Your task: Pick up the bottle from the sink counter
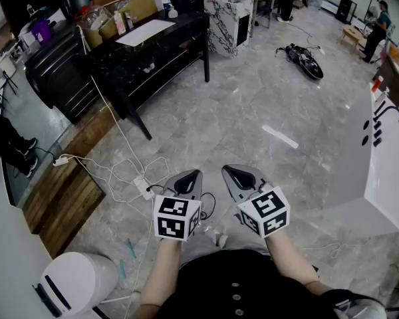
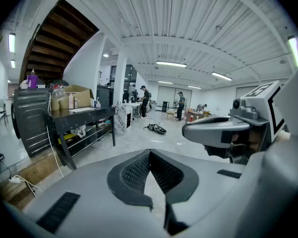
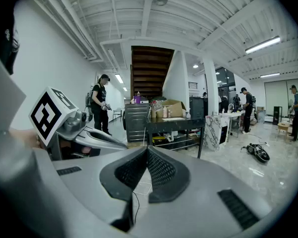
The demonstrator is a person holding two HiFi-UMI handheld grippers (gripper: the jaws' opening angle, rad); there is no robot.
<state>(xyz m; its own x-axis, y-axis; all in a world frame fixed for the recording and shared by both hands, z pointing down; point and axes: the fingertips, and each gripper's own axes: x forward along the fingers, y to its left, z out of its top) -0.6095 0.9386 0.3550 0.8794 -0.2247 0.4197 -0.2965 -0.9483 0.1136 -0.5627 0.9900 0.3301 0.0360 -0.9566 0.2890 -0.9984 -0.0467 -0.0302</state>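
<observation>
Claws: left claw [image 1: 188, 180] and right claw [image 1: 240, 176] are hovering side by side, close but not touching, over the grey marble floor [image 1: 266, 105].
Left claw grip: its jaws are pressing together at the tips in the left gripper view, with nothing between them.
Right claw grip: its jaws are likewise meeting fully in the right gripper view and are gripping nothing.
Bottle: a small red-and-white bottle-like item [image 1: 377, 84] is standing at the far end of the white table [image 1: 386, 178] along the right edge of the head view, well apart from both claws. It is too small to tell for sure what it is.
White table: a black curved fixture [image 1: 388, 111] is rising from its top, near the bottle-like item.
Black table: a long black table [image 1: 179, 35] is standing at upper left, carrying a cardboard box [image 1: 123, 2] and a white sheet [image 1: 145, 32].
Cabinet: a dark drawer cabinet [image 1: 56, 72] is standing just beside the black table, with a purple bottle [image 1: 41, 30] sitting on top.
Floor: white cables and a power strip [image 1: 144, 188] are lying just ahead of the left claw, and a black device [image 1: 304, 58] is lying further out.
Background: a person [image 1: 379, 22] is standing at the far right.
</observation>
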